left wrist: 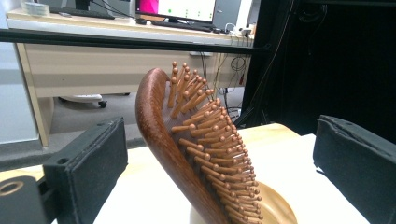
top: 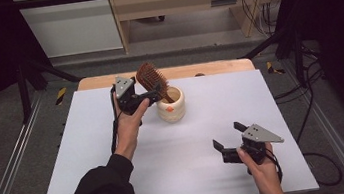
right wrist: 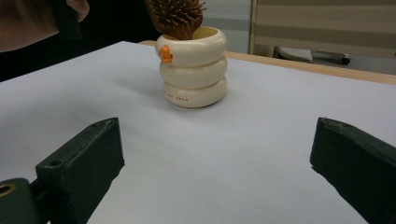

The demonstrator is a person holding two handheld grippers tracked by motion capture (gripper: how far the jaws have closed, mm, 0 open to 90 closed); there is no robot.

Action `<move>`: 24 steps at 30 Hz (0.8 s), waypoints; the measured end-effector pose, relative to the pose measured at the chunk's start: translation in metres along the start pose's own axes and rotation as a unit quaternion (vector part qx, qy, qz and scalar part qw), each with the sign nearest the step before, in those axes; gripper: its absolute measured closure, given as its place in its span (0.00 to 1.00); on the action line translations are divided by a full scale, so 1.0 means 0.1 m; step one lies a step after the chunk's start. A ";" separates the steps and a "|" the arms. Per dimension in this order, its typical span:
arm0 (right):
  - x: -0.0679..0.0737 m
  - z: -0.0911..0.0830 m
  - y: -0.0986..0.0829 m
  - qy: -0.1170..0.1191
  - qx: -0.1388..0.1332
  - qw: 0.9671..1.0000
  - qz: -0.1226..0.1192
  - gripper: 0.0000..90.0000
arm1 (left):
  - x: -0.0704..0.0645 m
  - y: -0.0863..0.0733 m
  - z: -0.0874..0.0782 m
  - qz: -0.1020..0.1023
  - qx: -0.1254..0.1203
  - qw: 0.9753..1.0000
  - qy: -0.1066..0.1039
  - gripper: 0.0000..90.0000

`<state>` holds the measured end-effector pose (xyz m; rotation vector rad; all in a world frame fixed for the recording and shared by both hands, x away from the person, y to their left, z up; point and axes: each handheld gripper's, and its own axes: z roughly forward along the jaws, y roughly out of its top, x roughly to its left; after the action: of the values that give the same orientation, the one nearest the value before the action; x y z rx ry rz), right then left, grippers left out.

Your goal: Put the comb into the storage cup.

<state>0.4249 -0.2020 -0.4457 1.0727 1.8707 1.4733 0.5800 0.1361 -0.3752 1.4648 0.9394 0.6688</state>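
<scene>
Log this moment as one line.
left tool: open around hairbrush | hairbrush: tilted in cup | right tool: open, empty, above table

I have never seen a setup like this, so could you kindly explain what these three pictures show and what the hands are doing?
A person sits at a white table holding a hand-operated tool with two black jaws in each hand. One picture looks down from above; the other two come from cameras riding on each tool. The left tongs have their jaws open on either side of a wooden hairbrush, which stands tilted in a cream ringed cup. I cannot tell whether they touch it. The right tongs are open and hold nothing, resting nearer the person.
</scene>
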 end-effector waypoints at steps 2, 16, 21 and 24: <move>0.00 0.00 0.00 0.001 0.001 1.000 0.000 0.03 | 0.00 0.00 -0.01 0.005 0.003 1.000 0.000 0.04; 0.02 0.02 0.00 0.002 0.002 1.000 -0.001 0.03 | 0.03 0.04 -0.17 0.016 0.003 1.000 0.004 0.04; 0.02 0.02 0.00 0.003 0.003 1.000 -0.002 0.03 | 0.04 0.05 -0.23 0.020 0.001 1.000 0.008 0.04; 0.03 0.02 0.00 0.003 0.003 1.000 -0.003 0.03 | 0.06 0.07 -0.27 0.013 0.000 1.000 0.007 0.04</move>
<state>0.4252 -0.1986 -0.4463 1.0667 1.8830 1.4703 0.5617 0.1552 -0.3663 1.4771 0.9325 0.6999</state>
